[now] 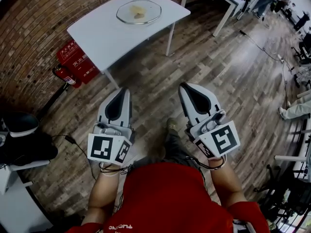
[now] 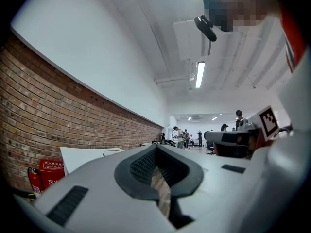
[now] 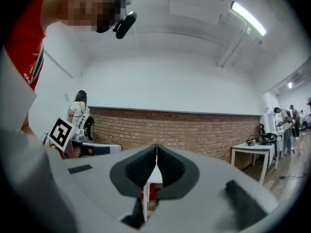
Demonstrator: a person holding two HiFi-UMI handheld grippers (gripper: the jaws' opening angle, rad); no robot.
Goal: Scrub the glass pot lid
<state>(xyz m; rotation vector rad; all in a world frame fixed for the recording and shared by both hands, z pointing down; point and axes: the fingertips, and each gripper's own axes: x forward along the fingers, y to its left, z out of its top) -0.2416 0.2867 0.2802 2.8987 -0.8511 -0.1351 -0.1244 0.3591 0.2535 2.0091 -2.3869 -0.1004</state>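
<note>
Two grippers, jaws shut & empty: left gripper [image 1: 122, 91], right gripper [image 1: 187, 86]. Glass pot lid [image 1: 139, 12] lies flat on white table [image 1: 97, 33], well ahead of both, approx. betw. their lines. Left gripper judged slightly nearer. Lid roundish, no clear long axis.

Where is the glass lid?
In the head view, the round clear glass lid lies on the white table at top centre, beside the brick wall.
</note>
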